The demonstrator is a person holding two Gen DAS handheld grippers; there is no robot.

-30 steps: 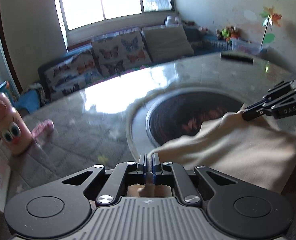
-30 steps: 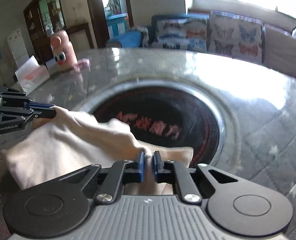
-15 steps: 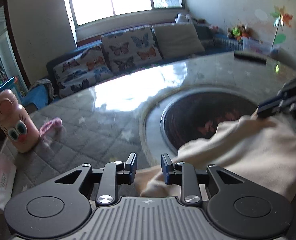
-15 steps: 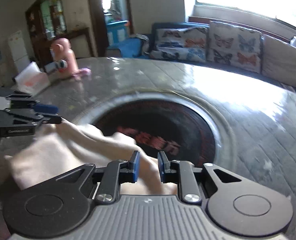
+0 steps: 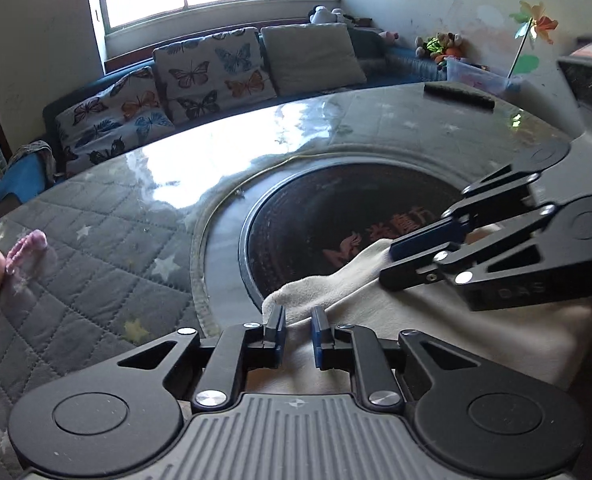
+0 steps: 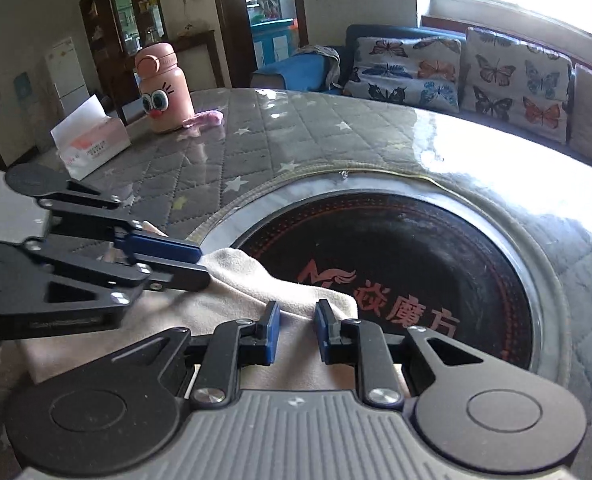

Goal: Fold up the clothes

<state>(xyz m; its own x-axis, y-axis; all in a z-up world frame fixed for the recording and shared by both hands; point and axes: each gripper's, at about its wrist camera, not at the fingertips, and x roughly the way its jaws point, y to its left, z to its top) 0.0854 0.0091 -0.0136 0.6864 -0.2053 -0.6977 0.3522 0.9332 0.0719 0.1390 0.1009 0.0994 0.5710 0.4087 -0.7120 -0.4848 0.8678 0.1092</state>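
Both grippers have let go since a second ago: then each pair of fingers was pinched shut on the cloth, now both stand apart. Left gripper (image 5: 298,332) has its fingers (image 5: 277,330) spread, and the near corner of the cream cloth (image 5: 436,320) pokes up just beyond the gap, close to the tips but not clamped. Whether it brushes the inner pads cannot be told. Right gripper (image 6: 296,330) is likewise parted, fingers (image 6: 271,332) wide, with the cloth's folded edge lying in and under the gap, loose.

Cloth sits folded on the tabletop (image 5: 96,272), its far edge overlapping the rim of the round black inset plate (image 5: 336,216) with red lettering. In the left view the right gripper hangs over the cloth's right side; in the right view the left gripper (image 6: 200,266) hangs over its left side, tips close above the fabric.

Pink bottle with a cartoon face (image 6: 164,92), a tissue box (image 6: 92,144) and a small pink cloth scrap (image 6: 204,119) stand well apart at the far left of the tabletop. Butterfly cushions (image 5: 212,76) line the sofa behind.
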